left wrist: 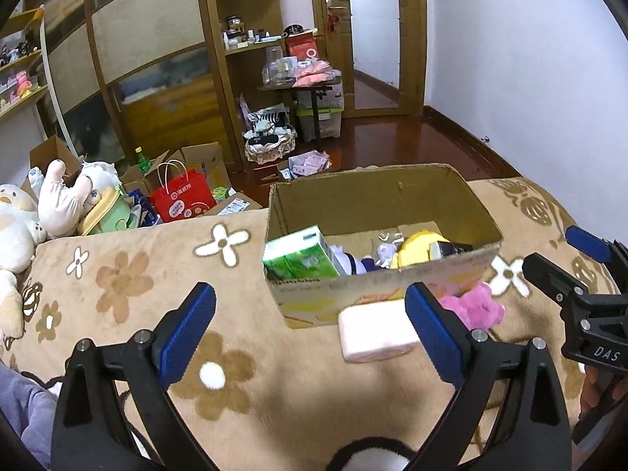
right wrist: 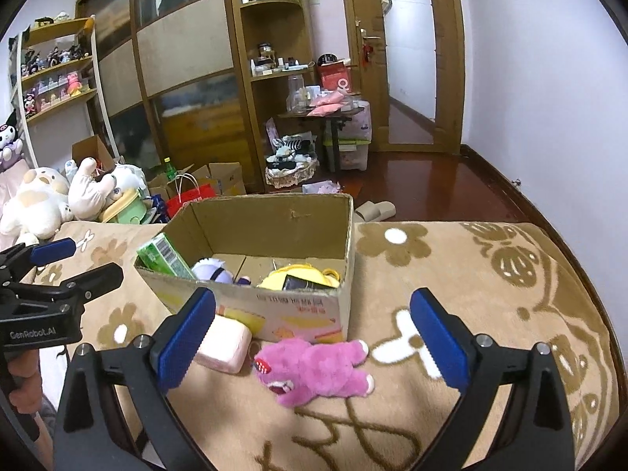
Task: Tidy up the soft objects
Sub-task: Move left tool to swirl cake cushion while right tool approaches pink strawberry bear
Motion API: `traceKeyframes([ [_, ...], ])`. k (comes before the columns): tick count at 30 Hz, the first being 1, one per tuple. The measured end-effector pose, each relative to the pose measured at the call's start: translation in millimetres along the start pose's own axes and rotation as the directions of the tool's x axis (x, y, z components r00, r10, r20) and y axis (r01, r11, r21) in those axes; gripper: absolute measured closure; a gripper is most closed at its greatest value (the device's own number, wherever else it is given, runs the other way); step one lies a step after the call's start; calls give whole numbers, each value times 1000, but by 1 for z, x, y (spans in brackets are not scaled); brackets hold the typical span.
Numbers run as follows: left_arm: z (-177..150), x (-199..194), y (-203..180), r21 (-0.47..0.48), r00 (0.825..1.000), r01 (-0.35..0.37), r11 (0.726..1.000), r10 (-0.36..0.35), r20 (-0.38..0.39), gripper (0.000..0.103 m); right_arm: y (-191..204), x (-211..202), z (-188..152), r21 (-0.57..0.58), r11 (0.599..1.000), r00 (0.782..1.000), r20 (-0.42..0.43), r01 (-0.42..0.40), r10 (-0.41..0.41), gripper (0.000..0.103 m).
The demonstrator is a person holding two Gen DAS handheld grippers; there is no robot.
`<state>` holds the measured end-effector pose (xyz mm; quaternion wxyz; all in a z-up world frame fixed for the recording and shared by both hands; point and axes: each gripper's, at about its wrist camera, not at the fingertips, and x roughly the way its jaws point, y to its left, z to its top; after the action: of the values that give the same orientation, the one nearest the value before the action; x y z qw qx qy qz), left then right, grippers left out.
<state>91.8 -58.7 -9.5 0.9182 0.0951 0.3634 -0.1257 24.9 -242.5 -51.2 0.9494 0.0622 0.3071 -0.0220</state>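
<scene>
Through the left wrist camera, I see my left tongs (left wrist: pixel 310 327) spread wide with nothing between their blue pads, hovering above a bed covered in a tan blanket (left wrist: pixel 129 282) with white and brown flowers. Ahead sits an open cardboard box (left wrist: pixel 392 200). Inside it, a green pack (left wrist: pixel 300 253) leans in the left corner, beside a small purple-and-white doll (left wrist: pixel 363 257) and a yellow plush (left wrist: pixel 418 249). In front of the box, on the blanket, lies a pale pink block (left wrist: pixel 375 333), just beside the right pad. A pink plush bear (left wrist: pixel 477 306) lies to its right, close to the box's front wall. My right tongs (left wrist: pixel 561 263) enter from the right edge, also spread apart and empty. Beyond the bed's left end I see a heap of white stuffed toys (left wrist: pixel 62 192) and a red paper bag (left wrist: pixel 182 198).

Through the right wrist camera, my right tongs (right wrist: pixel 312 333) are wide and hold nothing. The pink plush bear (right wrist: pixel 314 369) lies on the blanket (right wrist: pixel 490 274) between the pads, just in front of the box (right wrist: pixel 274 212). The pale pink block (right wrist: pixel 223 347) rests to the bear's left, partly behind the left pad and touching the box front. The green pack (right wrist: pixel 163 255), the doll (right wrist: pixel 216 269) and the yellow plush (right wrist: pixel 290 276) sit in the box. My left tongs (right wrist: pixel 74 259) show at the left edge, spread and empty.
</scene>
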Motion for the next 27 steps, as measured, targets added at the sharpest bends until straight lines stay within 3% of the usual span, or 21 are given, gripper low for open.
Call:
traceKeyframes([
  [9,-10,5,-14,48,999,15,999,-13,-37,7,-9,4,-14,26,1000,999,-52,7,-5,0],
  [27,-21,52,-31,76,992,52,996,-43,-117,7,-21,41,-25,59,998,992,-123,28,-20,0],
])
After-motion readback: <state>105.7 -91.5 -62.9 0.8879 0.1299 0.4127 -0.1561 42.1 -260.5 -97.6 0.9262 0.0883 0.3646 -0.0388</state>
